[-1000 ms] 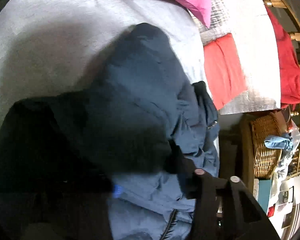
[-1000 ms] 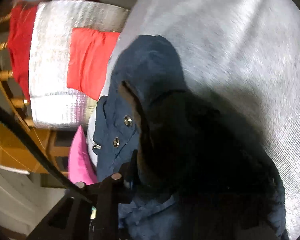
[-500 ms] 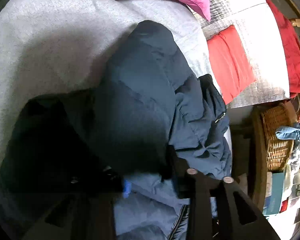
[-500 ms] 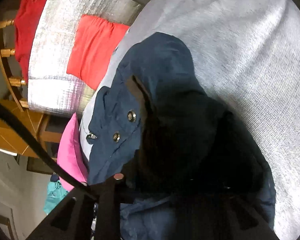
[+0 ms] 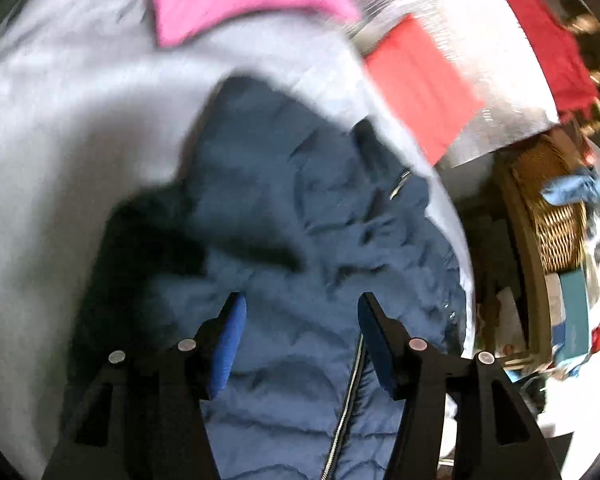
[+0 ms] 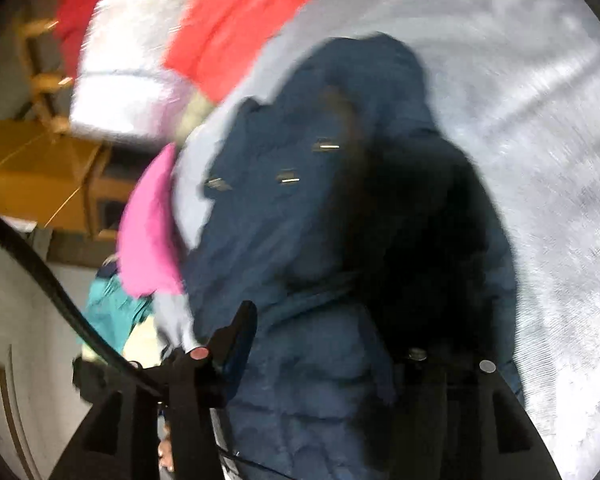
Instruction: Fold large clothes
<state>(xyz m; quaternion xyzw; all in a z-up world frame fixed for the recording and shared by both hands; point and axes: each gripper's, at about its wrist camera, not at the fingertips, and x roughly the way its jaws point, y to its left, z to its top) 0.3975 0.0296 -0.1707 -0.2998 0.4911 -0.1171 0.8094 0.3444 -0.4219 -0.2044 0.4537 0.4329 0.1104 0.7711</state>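
- The jacket point(image 5: 300, 208) lies on the bed point(image 5: 60, 128), hood end away from both claws.
- Left claw point(image 5: 300, 312) is opening, nothing between its pads, zipper just below.
- Right claw point(image 6: 320, 344) is opening too, empty, over the jacket's other side.

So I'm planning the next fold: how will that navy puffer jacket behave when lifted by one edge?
The jacket will probably flop and sag, since it lies crumpled on the bed. Its quilted padding suggests it is bulky but light. The smooth shell may slip from a gripper.
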